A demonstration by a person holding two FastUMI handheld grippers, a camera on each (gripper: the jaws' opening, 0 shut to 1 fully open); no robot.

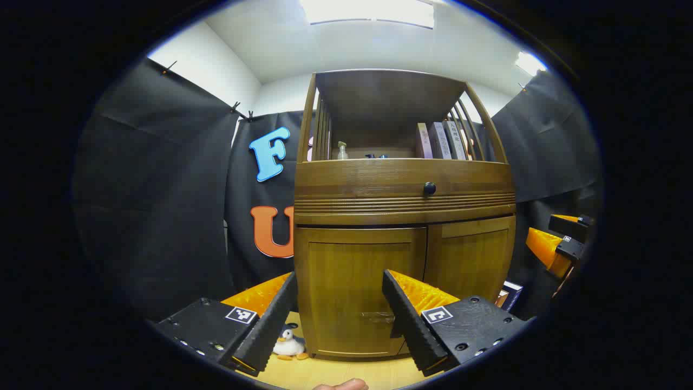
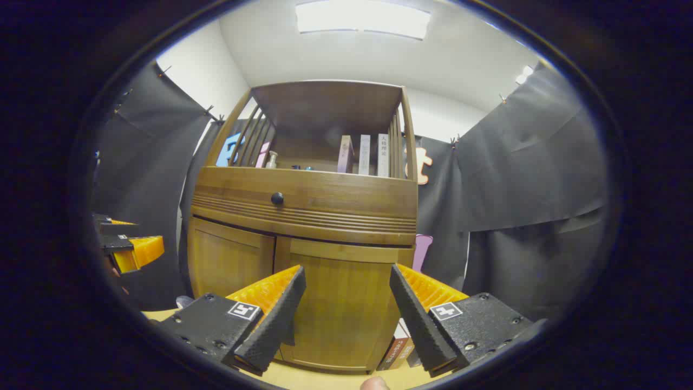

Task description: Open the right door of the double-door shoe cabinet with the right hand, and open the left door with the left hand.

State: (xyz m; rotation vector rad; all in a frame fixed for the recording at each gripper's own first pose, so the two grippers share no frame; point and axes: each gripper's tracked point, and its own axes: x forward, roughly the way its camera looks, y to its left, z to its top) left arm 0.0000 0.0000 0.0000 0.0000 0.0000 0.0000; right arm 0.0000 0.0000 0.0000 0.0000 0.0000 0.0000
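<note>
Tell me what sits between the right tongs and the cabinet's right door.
Nothing: in the right gripper view, the open right tongs face the closed right door across bare space.

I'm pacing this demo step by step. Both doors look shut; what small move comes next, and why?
Probably ease the right gripper forward toward the right door: both doors are closed, its fingers are spread with nothing between them, and the task opens that door first.
</note>
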